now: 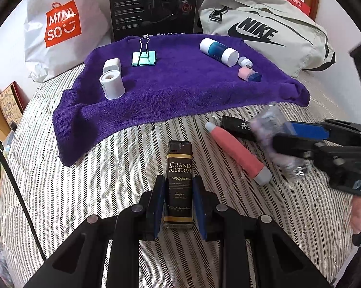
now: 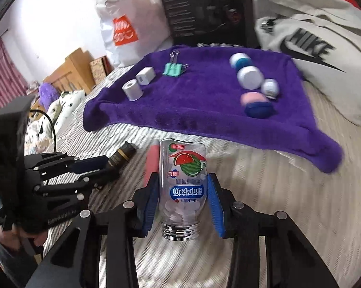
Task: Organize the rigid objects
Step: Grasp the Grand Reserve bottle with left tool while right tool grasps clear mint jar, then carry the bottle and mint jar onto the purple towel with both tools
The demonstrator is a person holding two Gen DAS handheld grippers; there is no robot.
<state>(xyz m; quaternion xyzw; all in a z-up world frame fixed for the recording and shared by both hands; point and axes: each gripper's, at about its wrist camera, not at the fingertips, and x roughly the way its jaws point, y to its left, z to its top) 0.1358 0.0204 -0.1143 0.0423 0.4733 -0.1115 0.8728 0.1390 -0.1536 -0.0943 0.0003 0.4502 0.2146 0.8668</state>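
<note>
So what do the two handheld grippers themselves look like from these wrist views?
Both are black, angular linkage frames with round silver pivot pins. The left gripper carries dark navy finger pads; the right gripper has brighter blue ribbed pads. White lettering marks the right gripper's body in the left view, too blurred to read. A black cable loops behind the left gripper.

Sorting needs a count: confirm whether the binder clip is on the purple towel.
Yes, the binder clip lies on the purple towel.
</note>
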